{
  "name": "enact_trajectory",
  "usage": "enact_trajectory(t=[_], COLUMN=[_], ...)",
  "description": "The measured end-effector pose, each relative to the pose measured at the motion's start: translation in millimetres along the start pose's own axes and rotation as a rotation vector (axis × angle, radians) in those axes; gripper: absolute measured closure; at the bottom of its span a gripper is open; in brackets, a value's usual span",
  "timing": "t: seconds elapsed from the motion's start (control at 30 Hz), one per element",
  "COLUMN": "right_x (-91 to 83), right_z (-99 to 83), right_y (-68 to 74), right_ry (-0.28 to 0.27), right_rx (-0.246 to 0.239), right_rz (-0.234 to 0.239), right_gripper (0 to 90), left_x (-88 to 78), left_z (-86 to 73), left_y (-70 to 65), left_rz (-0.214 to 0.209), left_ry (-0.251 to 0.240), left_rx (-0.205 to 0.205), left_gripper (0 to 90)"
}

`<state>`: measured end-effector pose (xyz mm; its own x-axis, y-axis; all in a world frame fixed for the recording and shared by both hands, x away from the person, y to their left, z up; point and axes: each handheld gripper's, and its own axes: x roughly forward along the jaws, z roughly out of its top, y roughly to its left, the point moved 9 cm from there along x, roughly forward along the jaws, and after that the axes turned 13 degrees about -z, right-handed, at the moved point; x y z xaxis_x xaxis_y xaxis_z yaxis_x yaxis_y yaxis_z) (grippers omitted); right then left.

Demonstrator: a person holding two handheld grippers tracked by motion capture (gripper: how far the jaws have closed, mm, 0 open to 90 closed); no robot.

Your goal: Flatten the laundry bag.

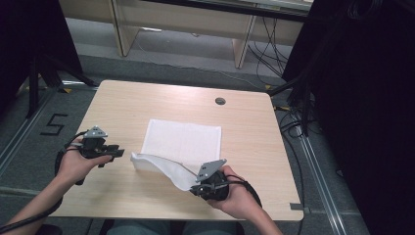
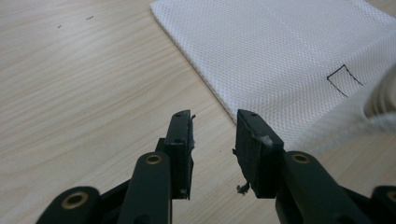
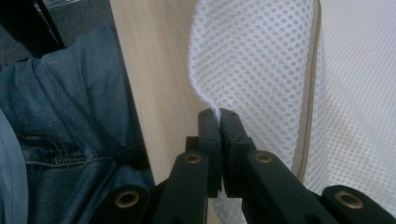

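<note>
A white mesh cloth lies on the wooden table, its near edge lifted and curled over. My right gripper is shut on that lifted corner of the cloth, with the mesh pinched between its black jaws near the table's front edge. My left gripper is at the left of the table, apart from the cloth's left edge. Its jaws stand open over bare wood with nothing between them. A small black stitched square marks the cloth.
A round cable hole sits in the table's far right part. The person's jeans lie just below the table's front edge. Dark stands and cables crowd the floor at right and left.
</note>
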<state>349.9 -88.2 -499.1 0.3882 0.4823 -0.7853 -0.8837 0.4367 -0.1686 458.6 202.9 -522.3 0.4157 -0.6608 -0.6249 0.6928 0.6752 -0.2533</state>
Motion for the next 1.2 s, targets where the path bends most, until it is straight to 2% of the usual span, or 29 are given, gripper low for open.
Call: enact_trajectory(t=[0.03,0.13,0.2,0.3,0.37,0.4,0.47,0.5,0.53,0.57,0.6,0.7,0.73,0.77,0.8,0.83,0.87,0.93,0.97,1.0,1.03,1.07,1.1,1.13,1.2], right_x=[1.7,7.8,11.2,15.9,19.2,20.8,24.0,23.9,23.6,23.2,21.0,11.5,9.4,7.1,2.6,1.4,-2.8,-2.9,-2.1,-2.0,-0.3,3.2,3.5,4.7,6.7], right_z=[-3.1,-10.0,-14.5,-22.9,-26.9,-30.6,-35.9,-37.3,-39.4,-40.5,-41.1,-39.6,-38.3,-37.8,-38.0,-37.9,-39.4,-44.7,-47.7,-52.6,-57.1,-61.8,-69.4,-72.4,-77.9], right_y=[1.7,5.9,8.2,13.5,15.3,18.3,21.2,22.6,24.8,25.9,26.9,26.2,23.2,20.1,14.9,10.0,4.2,-14.9,-19.4,-21.3,-25.5,-30.8,-29.2,-28.9,-29.8], right_ry=[0.012,0.038,0.058,0.097,0.109,0.129,0.150,0.159,0.176,0.180,0.186,0.162,0.142,0.131,0.126,0.111,0.121,0.123,0.132,0.165,0.181,0.188,0.253,0.268,0.289], right_rx=[0.002,-0.001,-0.008,0.010,-0.004,0.001,-0.004,0.000,0.012,0.009,0.027,0.082,0.080,0.090,0.124,0.111,0.169,0.191,0.191,0.228,0.232,0.201,0.252,0.261,0.290], right_rz=[0.007,0.021,0.030,0.041,0.045,0.050,0.053,0.058,0.068,0.076,0.071,0.087,0.082,0.073,0.064,0.067,0.044,-0.030,-0.045,-0.058,-0.069,-0.073,-0.076,-0.072,-0.069], right_gripper=[89.5,89.3,88.9,88.2,87.4,86.5,83.8,82.2,79.4,76.4,73.4,62.5,59.9,58.0,56.7,56.4,56.4,57.7,58.8,61.2,68.0,72.3,76.5,80.1,86.6], left_x=[1.4,5.9,9.9,15.2,19.8,24.3,28.4,30.6,32.8,34.1,35.7,37.2,36.6,36.0,35.3,34.0,32.3,29.9,28.5,27.9,27.6,28.0,28.1,28.7,31.2], left_z=[0.6,0.7,3.1,5.1,4.9,4.2,4.0,3.7,3.0,2.3,1.6,-2.6,-3.1,-4.2,-5.0,-6.8,-8.7,-16.4,-20.3,-25.5,-30.2,-35.2,-37.8,-40.9,-44.8], left_y=[-1.5,-8.2,-14.6,-24.6,-30.8,-36.9,-42.9,-46.4,-49.8,-52.5,-54.5,-60.9,-61.3,-63.2,-63.7,-65.3,-66.9,-73.1,-77.8,-81.2,-87.0,-91.3,-94.7,-98.7,-105.0], left_rz=[-0.001,-0.024,-0.033,-0.060,-0.071,-0.090,-0.103,-0.111,-0.118,-0.122,-0.127,-0.137,-0.143,-0.145,-0.147,-0.148,-0.148,-0.166,-0.181,-0.191,-0.215,-0.226,-0.239,-0.248,-0.262], left_ry=[-0.008,0.005,-0.011,-0.004,0.004,0.012,0.016,0.024,0.024,0.029,0.033,0.045,0.049,0.043,0.043,0.035,0.032,0.050,0.057,0.079,0.096,0.120,0.134,0.158,0.190], left_rx=[-0.005,0.022,0.023,0.068,0.088,0.104,0.112,0.132,0.129,0.145,0.155,0.154,0.167,0.156,0.160,0.160,0.171,0.170,0.172,0.182,0.191,0.210,0.219,0.241,0.254], left_gripper=[65.1,63.2,61.9,57.3,55.9,54.6,51.3,50.3,49.2,47.8,46.6,43.9,43.3,43.1,42.8,42.8,43.3,46.8,48.4,51.2,55.1,57.8,60.3,63.0,67.3])
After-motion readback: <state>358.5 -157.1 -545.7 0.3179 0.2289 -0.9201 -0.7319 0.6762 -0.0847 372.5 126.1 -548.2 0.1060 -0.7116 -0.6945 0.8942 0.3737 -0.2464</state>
